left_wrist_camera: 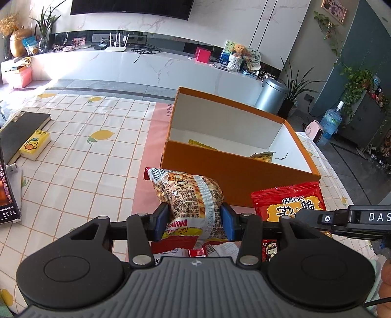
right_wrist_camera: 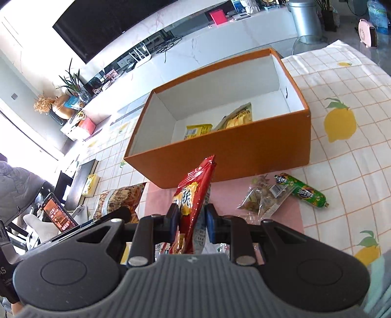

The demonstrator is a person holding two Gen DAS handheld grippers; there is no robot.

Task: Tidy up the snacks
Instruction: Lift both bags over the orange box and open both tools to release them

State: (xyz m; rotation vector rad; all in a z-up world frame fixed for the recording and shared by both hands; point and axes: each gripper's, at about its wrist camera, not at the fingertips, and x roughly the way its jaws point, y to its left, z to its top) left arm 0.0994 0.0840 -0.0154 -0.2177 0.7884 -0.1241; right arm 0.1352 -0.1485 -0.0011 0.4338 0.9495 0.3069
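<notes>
A home living room. Shown by a wall-mounted television [left_wrist_camera: 129, 8] above a long marble console [left_wrist_camera: 146, 66] cluttered with router, potted plants and teddy bear [left_wrist_camera: 238, 50]; below it, a lemon-print tablecloth [left_wrist_camera: 80, 146].

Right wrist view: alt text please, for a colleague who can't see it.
The right gripper is shut on a red snack packet, just short of an open orange box holding two yellow packets. A green sausage lies on the lemon-print tablecloth.

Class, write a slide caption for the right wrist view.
Right gripper holds a red snack packet before the orange box.
</notes>
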